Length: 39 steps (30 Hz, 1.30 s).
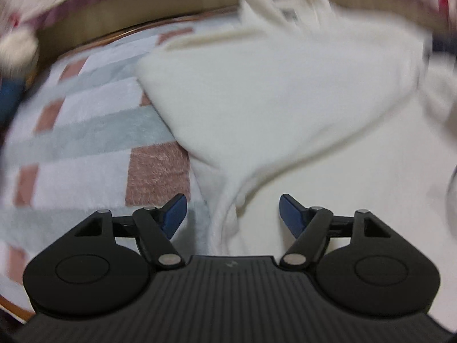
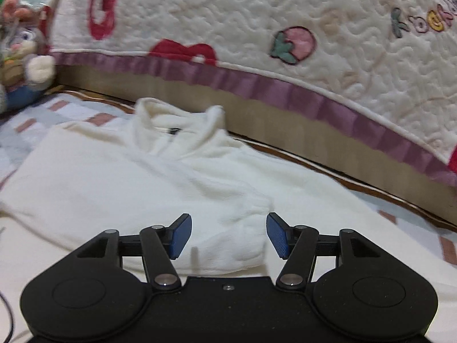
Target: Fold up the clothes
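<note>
A white fleece top [image 1: 285, 100] lies spread on a checked blanket [image 1: 85, 143], its collar [image 2: 174, 125] toward the far side. In the left wrist view my left gripper [image 1: 232, 214] stands open just above the garment's left edge, where a fold of fleece runs down between the blue pads [image 1: 174, 214]; the pads do not press on it. In the right wrist view my right gripper [image 2: 228, 234] is open over a bunched sleeve cuff [image 2: 248, 228] of the white top [image 2: 142, 177]. The cuff lies between the spread pads [image 2: 277, 234] without being pinched.
A quilted bedspread [image 2: 285, 28] with a purple border hangs over a bed base [image 2: 285, 125] right behind the garment. A plush toy [image 2: 25, 57] sits at the far left. The blanket [image 2: 414, 214] shows right of the garment. A thin cable [image 2: 5, 308] runs at the lower left.
</note>
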### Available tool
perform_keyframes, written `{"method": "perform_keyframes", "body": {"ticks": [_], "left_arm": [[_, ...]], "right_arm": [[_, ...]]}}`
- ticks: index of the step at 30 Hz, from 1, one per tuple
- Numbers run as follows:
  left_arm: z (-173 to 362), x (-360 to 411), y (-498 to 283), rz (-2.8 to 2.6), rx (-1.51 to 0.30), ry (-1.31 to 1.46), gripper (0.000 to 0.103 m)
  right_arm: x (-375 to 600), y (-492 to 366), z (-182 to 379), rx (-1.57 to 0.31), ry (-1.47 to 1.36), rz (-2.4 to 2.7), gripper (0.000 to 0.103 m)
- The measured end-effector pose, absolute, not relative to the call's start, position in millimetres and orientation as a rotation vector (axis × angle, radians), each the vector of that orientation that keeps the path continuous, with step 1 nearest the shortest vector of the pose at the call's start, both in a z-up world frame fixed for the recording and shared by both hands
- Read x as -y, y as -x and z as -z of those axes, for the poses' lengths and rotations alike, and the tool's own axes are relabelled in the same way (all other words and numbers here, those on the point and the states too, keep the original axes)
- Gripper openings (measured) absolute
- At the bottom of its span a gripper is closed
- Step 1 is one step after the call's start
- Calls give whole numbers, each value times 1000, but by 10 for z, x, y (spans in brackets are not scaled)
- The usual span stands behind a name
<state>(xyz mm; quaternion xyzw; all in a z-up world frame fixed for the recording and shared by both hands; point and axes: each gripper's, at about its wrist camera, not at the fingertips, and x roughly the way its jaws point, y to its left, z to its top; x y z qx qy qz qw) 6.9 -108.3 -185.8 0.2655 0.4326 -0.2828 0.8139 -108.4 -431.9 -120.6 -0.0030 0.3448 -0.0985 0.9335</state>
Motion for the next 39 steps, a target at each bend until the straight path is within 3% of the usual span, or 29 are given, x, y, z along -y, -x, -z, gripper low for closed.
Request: {"method": "perform_keyframes", "body": {"ticks": [1, 2, 3, 8, 12, 17, 23, 25, 27, 28, 34, 39], "left_arm": [[1873, 1116, -48, 577, -886, -626, 47], [1873, 1127, -40, 548, -853, -665, 11], [1846, 1077, -54, 526, -851, -641, 10], [1720, 601, -136, 454, -957, -327, 10], [1771, 464, -181, 430, -1006, -252, 11], [1808, 403, -277, 401, -1033, -180, 19], [1792, 371, -291, 437, -1066, -129, 18], [1772, 361, -278, 431, -1063, -141, 24], [1740, 337, -262, 422, -1053, -143, 40], [1698, 311, -246, 427, -1036, -126, 41], [1317, 177, -169, 470, -853, 91, 45], [1530, 459, -356, 551, -917, 68, 40]], "right_arm": [[4307, 1093, 1213, -704, -11, 189, 63], [4294, 1097, 1238, -703, -32, 186, 63], [4280, 1095, 1263, -703, -52, 185, 63], [4162, 1079, 1413, -713, -177, 127, 63], [4013, 994, 1582, -801, -207, -33, 63], [3808, 1060, 1690, -873, -167, -95, 63], [3491, 1176, 1556, -872, -109, -254, 63], [3393, 1135, 1556, -888, -93, -294, 63], [3315, 1079, 1582, -920, -113, -314, 63], [3290, 1053, 1613, -947, -156, -321, 63], [3103, 1206, 1699, -954, -253, -398, 68], [3067, 1268, 1707, -960, -253, -436, 68]]}}
